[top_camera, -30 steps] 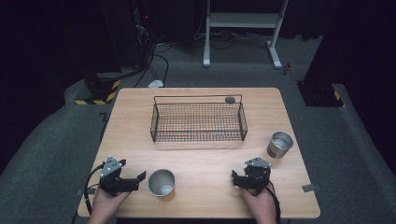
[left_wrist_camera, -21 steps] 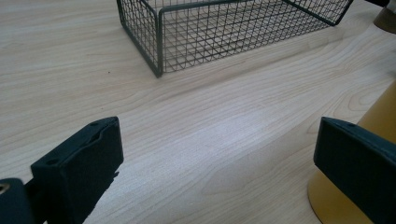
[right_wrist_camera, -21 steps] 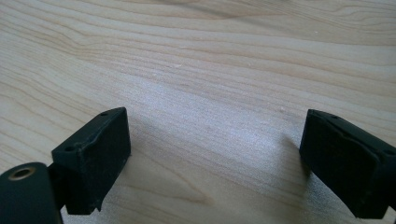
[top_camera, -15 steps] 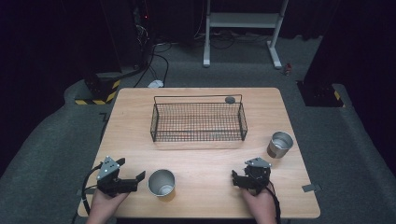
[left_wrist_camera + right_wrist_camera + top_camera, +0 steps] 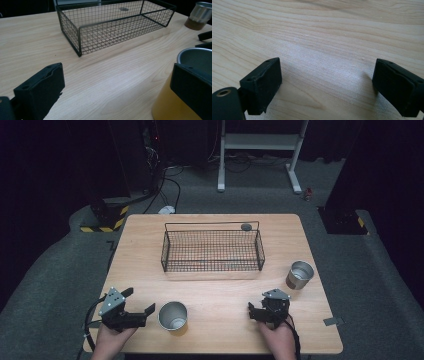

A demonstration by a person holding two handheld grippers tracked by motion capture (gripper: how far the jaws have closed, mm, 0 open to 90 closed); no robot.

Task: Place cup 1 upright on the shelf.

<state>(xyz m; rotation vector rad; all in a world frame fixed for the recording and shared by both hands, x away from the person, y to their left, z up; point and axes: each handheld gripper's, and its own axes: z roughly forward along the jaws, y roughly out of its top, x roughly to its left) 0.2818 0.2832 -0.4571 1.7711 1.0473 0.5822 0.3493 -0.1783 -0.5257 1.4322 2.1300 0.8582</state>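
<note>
Dark floor and cables surround a pale wooden table [image 5: 210, 290] in the high view. At its near left corner the left gripper [image 5: 138, 304] lies low over the wood, held by a hand [image 5: 111, 340], its jaws spread wide with nothing between them. Just to its right stands a metal cup [image 5: 173, 315], upright, open mouth up; its inside looks bare as far as the high view tells. In the left gripper view that cup [image 5: 192, 57] sits right against the right-hand jaw (whether they actually touch cannot be told), its wall glowing yellowish at the base.

Farther back, at the table's middle, sits a black wire basket [image 5: 212, 251], long side facing the person. Nothing lies in it; a small round grey disc [image 5: 246, 226] rests on the table just behind its far right corner.

Right of centre at the near edge, the right gripper [image 5: 256, 309] rests in the other hand [image 5: 277, 340]; the right gripper view shows its jaws parted over bare wood. A second metal cup [image 5: 300, 274] stands upright near the right edge, beyond that gripper and apart from it, contents unclear.
</note>
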